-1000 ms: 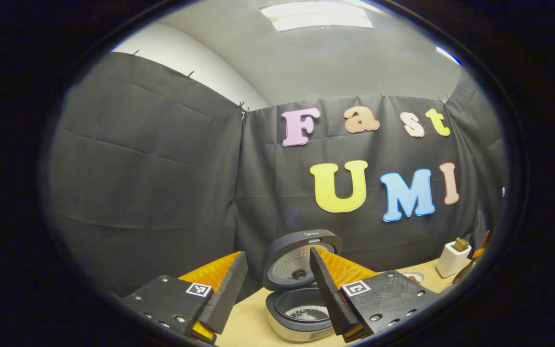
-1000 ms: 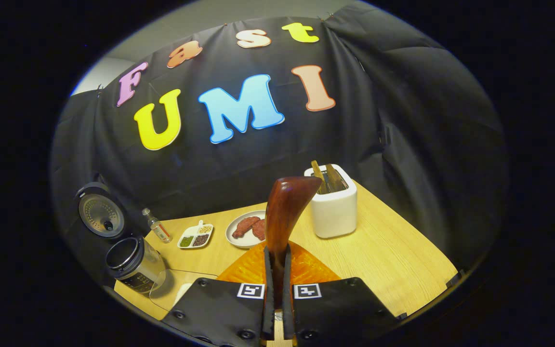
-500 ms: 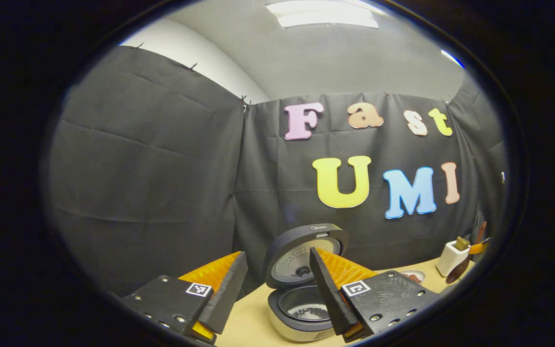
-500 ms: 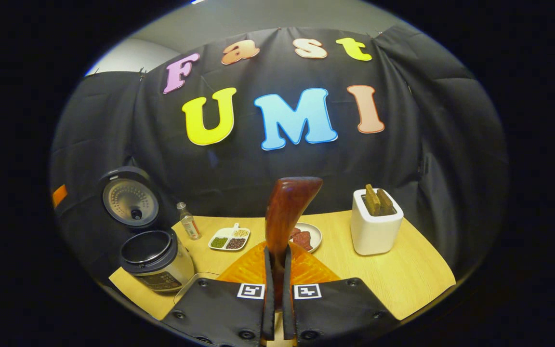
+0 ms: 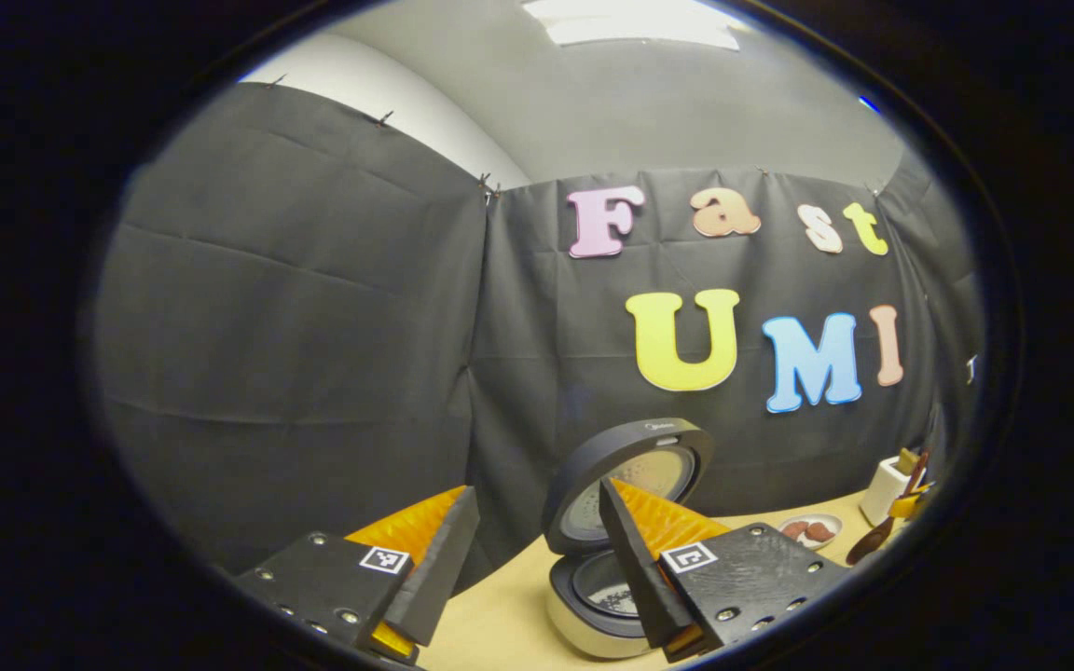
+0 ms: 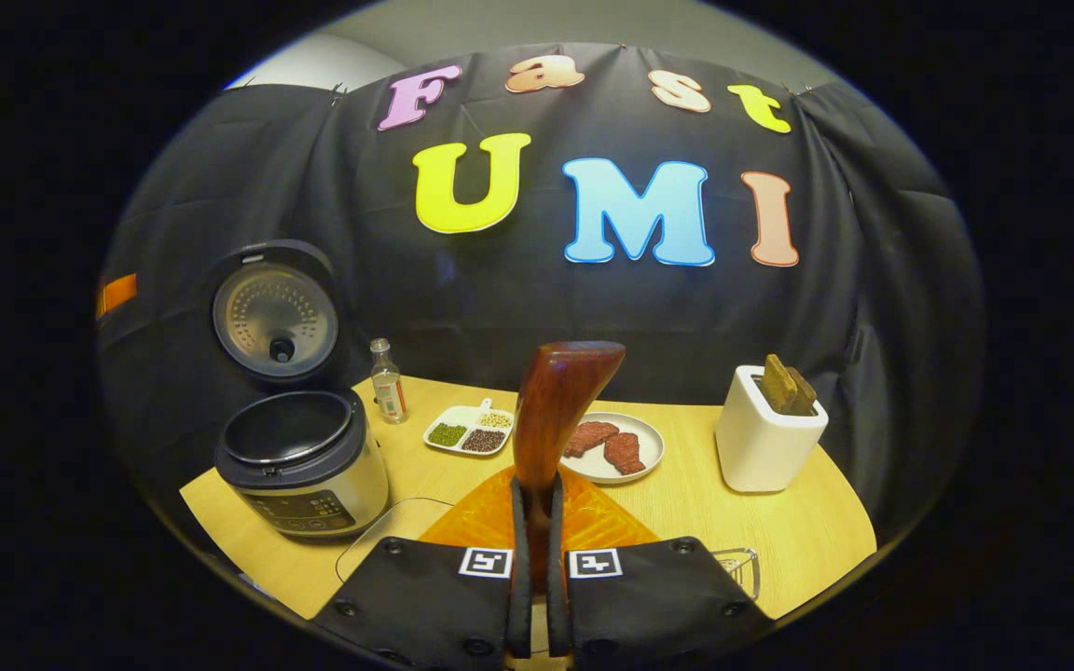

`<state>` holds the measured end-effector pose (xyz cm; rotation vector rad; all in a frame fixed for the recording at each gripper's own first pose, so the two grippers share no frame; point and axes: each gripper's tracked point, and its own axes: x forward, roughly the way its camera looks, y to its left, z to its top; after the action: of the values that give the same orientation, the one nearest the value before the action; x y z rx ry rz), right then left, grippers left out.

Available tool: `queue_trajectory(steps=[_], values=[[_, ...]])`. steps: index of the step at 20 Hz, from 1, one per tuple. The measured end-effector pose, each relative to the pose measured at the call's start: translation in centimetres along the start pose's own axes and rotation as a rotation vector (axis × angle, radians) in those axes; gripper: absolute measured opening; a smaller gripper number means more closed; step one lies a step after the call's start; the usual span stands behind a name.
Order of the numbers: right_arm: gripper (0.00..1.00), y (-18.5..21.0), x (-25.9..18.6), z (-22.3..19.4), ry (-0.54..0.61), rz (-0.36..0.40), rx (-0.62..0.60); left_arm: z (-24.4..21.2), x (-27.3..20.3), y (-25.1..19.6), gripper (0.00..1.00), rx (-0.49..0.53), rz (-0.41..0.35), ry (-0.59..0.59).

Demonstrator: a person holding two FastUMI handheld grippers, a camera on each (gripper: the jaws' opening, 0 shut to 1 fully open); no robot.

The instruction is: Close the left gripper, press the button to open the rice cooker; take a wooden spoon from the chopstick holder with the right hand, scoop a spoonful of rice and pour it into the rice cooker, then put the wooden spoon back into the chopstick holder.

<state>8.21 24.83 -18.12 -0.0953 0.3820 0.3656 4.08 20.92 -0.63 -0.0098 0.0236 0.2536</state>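
The right gripper (image 6: 537,559) is clamping both fingers on the handle of the wooden spoon (image 6: 551,419), whose long axis is standing upright with the glossy reddish-brown bowl on top. The rice cooker (image 6: 299,461) is sitting lid-up, pot exposed; from it, the spoon is lying to the right and nearer the camera. The left gripper (image 5: 528,559) is hanging spread apart, empty, just before the cooker.

Left gripper view low, facing wall; right gripper view higher, over table (image 6: 779,531); both share rice cooker (image 5: 593,606).
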Motion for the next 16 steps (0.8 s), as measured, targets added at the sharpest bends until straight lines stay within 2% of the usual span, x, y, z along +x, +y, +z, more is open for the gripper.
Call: queue_trajectory(steps=[10,12,16], values=[[0.08,1.7,3.3,-5.1,0.03,-0.101,-0.155,-1.4,2.0,1.4,0.82,0.013,-0.002,0.024],[0.08,2.2,3.9,-6.1,0.042,-0.118,-0.158,-1.7,2.2,1.3,0.82,0.016,-0.006,0.031],[0.08,4.2,4.4,-7.9,0.08,-0.099,-0.128,-2.0,2.3,0.9,0.82,0.025,-0.025,0.043]])
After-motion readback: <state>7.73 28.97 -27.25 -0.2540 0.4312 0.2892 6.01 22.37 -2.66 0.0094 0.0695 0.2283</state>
